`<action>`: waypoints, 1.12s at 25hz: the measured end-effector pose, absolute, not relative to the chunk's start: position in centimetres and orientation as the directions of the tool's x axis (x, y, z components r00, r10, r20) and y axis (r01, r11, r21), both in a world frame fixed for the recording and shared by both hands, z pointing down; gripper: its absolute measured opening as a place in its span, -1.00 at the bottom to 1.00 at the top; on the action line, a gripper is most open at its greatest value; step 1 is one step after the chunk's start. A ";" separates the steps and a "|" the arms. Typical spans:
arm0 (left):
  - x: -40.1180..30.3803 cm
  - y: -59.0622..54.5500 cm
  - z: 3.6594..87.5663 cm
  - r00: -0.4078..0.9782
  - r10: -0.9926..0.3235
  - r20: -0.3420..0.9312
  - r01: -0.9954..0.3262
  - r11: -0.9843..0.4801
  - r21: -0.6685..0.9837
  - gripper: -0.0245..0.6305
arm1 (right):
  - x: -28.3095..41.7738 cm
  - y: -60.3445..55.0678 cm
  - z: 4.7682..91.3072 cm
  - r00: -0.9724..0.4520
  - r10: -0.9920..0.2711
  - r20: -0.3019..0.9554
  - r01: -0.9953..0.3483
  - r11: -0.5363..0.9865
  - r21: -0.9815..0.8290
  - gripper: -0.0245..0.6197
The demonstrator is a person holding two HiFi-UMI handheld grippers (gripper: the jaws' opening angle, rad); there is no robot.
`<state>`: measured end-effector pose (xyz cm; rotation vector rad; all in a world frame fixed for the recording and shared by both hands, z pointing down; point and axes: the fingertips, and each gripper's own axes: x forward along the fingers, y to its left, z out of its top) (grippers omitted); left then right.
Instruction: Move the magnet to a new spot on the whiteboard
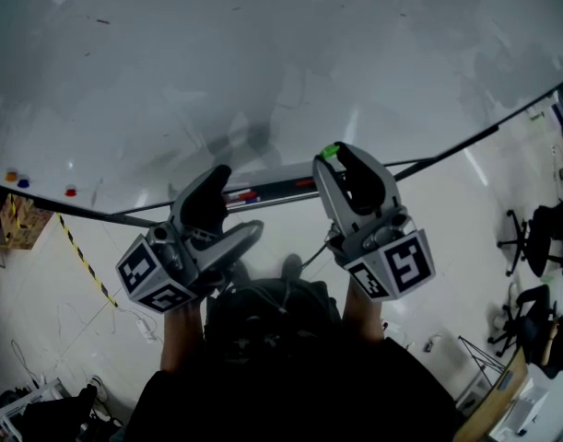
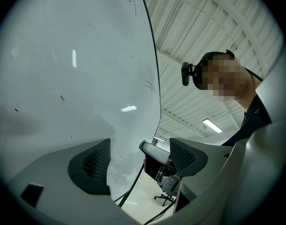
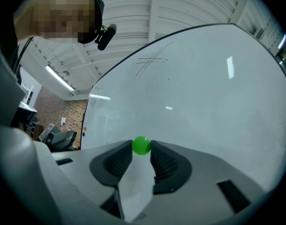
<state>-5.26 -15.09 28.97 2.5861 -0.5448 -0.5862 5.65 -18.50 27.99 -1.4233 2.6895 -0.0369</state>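
A small green round magnet [image 3: 142, 145] sits pinched between the tips of my right gripper [image 3: 142, 150], which is shut on it. In the head view the magnet [image 1: 331, 150] shows at the top of the right gripper [image 1: 333, 155], just in front of the lower part of the whiteboard [image 1: 263, 53]. Whether it touches the board I cannot tell. My left gripper [image 1: 241, 198] hangs to the left, open with nothing between its pads [image 2: 93, 165]. The left gripper view also catches the right gripper's finger [image 2: 157, 153] beside the whiteboard [image 2: 72, 78].
Three small magnets, orange [image 1: 11, 175], blue [image 1: 23, 182] and red [image 1: 71, 191], stick to the board's lower left. A marker tray [image 1: 267, 190] runs under the board's bottom edge. Office chairs [image 1: 537, 233] stand at the right, and striped tape [image 1: 83, 261] crosses the floor at the left.
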 end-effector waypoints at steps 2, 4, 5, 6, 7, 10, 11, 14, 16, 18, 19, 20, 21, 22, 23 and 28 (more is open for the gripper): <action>-5.4 -15.1 29.0 0.832 -0.461 -0.309 -0.276 -0.827 0.489 0.26 | 5.5 -18.6 28.1 -0.558 -0.827 -0.070 -0.825 0.562 -0.067 -0.46; -5.5 -15.1 29.0 0.830 -0.463 -0.310 -0.277 -0.826 0.491 0.26 | 5.4 -18.7 28.2 -0.555 -0.829 -0.066 -0.827 0.559 -0.065 -0.46; -5.6 -15.1 29.0 0.829 -0.464 -0.311 -0.277 -0.825 0.493 0.26 | 5.3 -18.7 28.3 -0.554 -0.830 -0.063 -0.828 0.557 -0.063 -0.46; -5.7 -15.1 29.0 0.828 -0.465 -0.312 -0.277 -0.824 0.494 0.26 | 5.2 -18.8 28.5 -0.552 -0.831 -0.059 -0.829 0.555 -0.061 -0.46; -5.9 -15.1 29.0 0.827 -0.467 -0.313 -0.277 -0.823 0.495 0.26 | 5.1 -18.9 28.6 -0.551 -0.832 -0.054 -0.830 0.554 -0.059 -0.46; -6.3 -15.2 29.1 0.823 -0.471 -0.317 -0.277 -0.821 0.499 0.26 | 4.8 -19.3 29.0 -0.545 -0.837 -0.038 -0.836 0.547 -0.051 -0.46; -6.4 -15.2 29.1 0.822 -0.472 -0.318 -0.278 -0.821 0.499 0.26 | 4.6 -19.5 29.1 -0.542 -0.840 -0.034 -0.839 0.543 -0.045 -0.46; -6.7 -15.3 29.1 0.821 -0.472 -0.322 -0.277 -0.821 0.499 0.26 | 4.3 -20.0 29.3 -0.519 -0.854 -0.018 -0.854 0.520 -0.009 -0.46; -6.9 -15.4 29.2 0.820 -0.473 -0.322 -0.278 -0.821 0.499 0.26 | 4.1 -20.5 29.5 -0.498 -0.867 -0.006 -0.867 0.498 0.025 -0.46; -7.2 -15.5 29.4 0.821 -0.475 -0.317 -0.280 -0.819 0.501 0.26 | 3.9 -21.1 29.5 -0.476 -0.880 -0.002 -0.878 0.475 0.063 -0.46; -7.3 -15.4 29.4 0.822 -0.475 -0.314 -0.282 -0.818 0.501 0.26 | 3.8 -21.5 29.5 -0.465 -0.885 0.000 -0.882 0.464 0.080 -0.46; -7.4 -15.4 29.4 0.822 -0.475 -0.314 -0.282 -0.819 0.500 0.26 | 3.7 -21.7 29.5 -0.456 -0.890 0.007 -0.886 0.454 0.094 -0.46; -7.5 -15.4 29.4 0.822 -0.475 -0.315 -0.283 -0.819 0.499 0.26 | 3.6 -22.0 29.6 -0.448 -0.894 0.014 -0.888 0.446 0.107 -0.46; -7.5 -15.5 29.4 0.822 -0.475 -0.315 -0.283 -0.820 0.498 0.26 | 3.4 -22.2 29.6 -0.440 -0.898 0.020 -0.890 0.439 0.122 -0.46; -7.6 -15.5 29.4 0.820 -0.475 -0.319 -0.283 -0.821 0.496 0.26 | 3.3 -22.5 29.6 -0.432 -0.902 0.024 -0.892 0.431 0.138 -0.46; -8.1 -15.8 29.2 0.815 -0.479 -0.326 -0.284 -0.821 0.495 0.26 | 2.6 -23.5 29.8 -0.387 -0.921 0.048 -0.897 0.388 0.212 -0.46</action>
